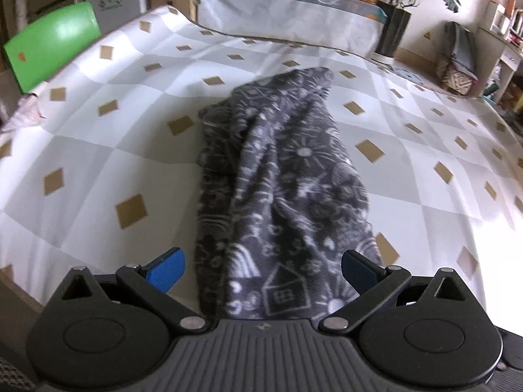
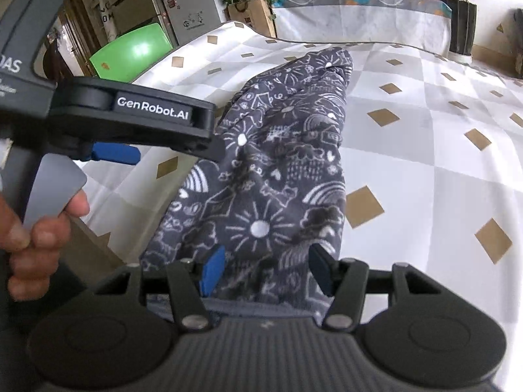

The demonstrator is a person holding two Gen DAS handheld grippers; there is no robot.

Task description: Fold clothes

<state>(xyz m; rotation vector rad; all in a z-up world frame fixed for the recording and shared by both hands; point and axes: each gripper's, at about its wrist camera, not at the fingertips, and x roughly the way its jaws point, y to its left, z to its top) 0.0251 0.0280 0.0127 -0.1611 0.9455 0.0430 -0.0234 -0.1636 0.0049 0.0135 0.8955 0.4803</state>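
Observation:
A dark grey fleece garment (image 1: 281, 170) with white doodle print lies bunched lengthwise on the checked tablecloth (image 1: 98, 163), its near end hanging off the front edge. My left gripper (image 1: 263, 274) is open wide, its blue pads on either side of the near end without touching it. In the right wrist view the same garment (image 2: 281, 163) runs away from my right gripper (image 2: 266, 271), whose fingers stand partly apart with cloth lying between them. The left gripper's blue fingertip (image 2: 114, 155) shows at the left, with a person's hand (image 2: 36, 238) on its handle.
A green chair (image 1: 52, 42) stands at the table's far left corner. Behind are a second covered table with fruit (image 1: 287, 3), a tall black plant pot (image 1: 392, 29), a white freezer (image 2: 193, 13) and a cardboard box (image 2: 251, 16). Shelves stand at the far right.

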